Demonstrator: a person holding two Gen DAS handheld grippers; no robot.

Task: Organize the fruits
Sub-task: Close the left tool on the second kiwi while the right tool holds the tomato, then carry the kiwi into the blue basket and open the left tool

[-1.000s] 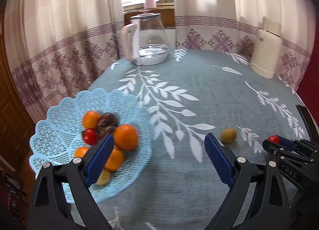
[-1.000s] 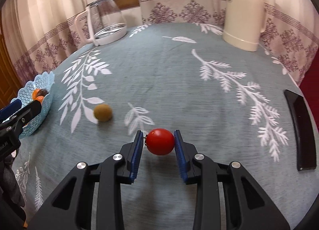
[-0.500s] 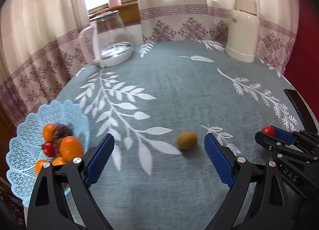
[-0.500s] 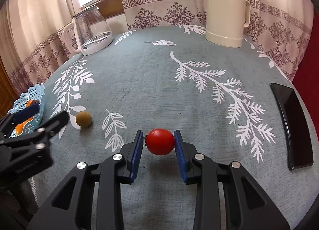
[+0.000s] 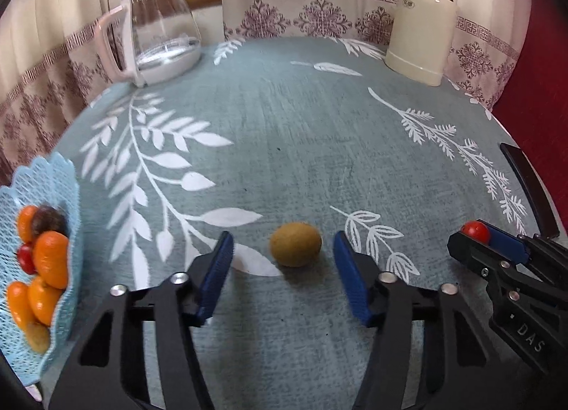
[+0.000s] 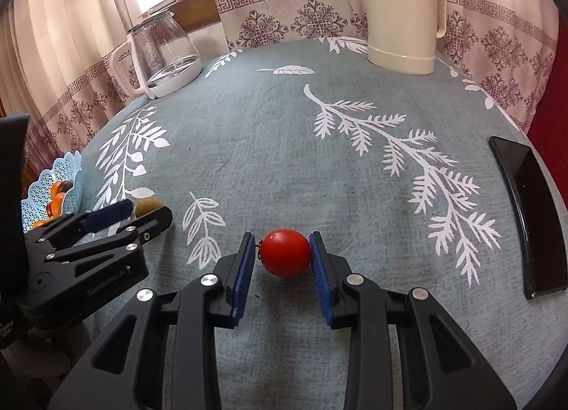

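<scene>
Right hand-held gripper (image 6: 283,255) grasps one tomato (image 6: 285,252); left (image 5: 283,261) released around one kiwi (image 5: 295,244)

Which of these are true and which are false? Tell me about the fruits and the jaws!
1. The right gripper holds a red tomato. True.
2. The kiwi lies in the blue basket. False: it lies on the tablecloth.
3. The left gripper has open jaws, one on each side of the kiwi. True.
4. The glass kettle is tipped over. False: it stands upright.
5. The basket holds oranges. True.
</scene>
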